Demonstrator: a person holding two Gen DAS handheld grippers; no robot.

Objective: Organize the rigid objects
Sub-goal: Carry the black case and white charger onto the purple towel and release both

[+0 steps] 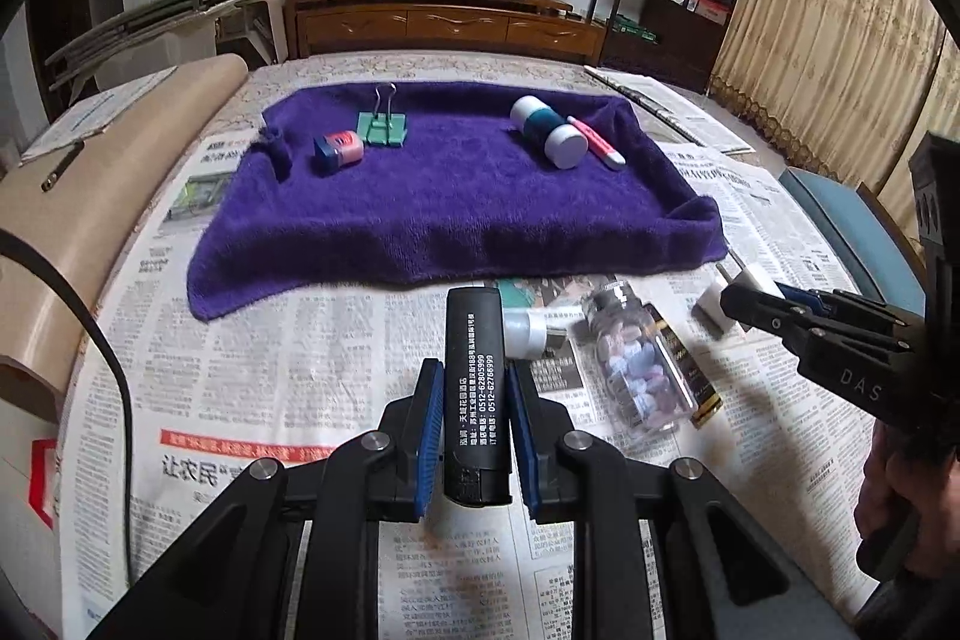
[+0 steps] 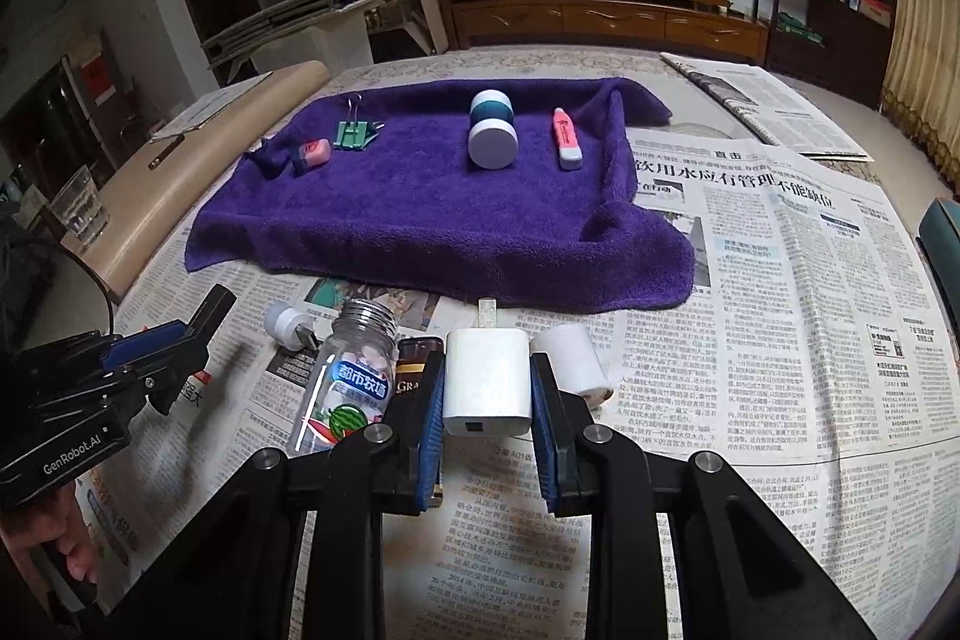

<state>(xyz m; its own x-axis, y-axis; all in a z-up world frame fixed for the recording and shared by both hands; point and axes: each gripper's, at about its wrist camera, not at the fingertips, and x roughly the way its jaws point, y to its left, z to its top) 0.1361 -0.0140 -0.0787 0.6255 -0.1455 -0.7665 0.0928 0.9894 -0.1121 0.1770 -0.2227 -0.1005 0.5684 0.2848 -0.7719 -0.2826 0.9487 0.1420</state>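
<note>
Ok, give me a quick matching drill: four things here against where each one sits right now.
1. black rectangular lighter
2. white plug-in charger block
3. green metal binder clip
4. clear plastic candy bottle

a. on the purple towel
b. lying on the newspaper
c. in the right gripper
d. in the left gripper

Pairs: 1-d, 2-c, 3-a, 4-b

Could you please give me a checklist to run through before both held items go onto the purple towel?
1. Left tool shut on black rectangular lighter: ok.
2. Right tool shut on white plastic charger plug: ok.
3. Free space on purple towel: ok, its near half is bare.
4. Clear plastic bottle of candies apart from right tool: cannot tell, very close.
5. Lighter lifted off the newspaper: cannot tell.
</note>
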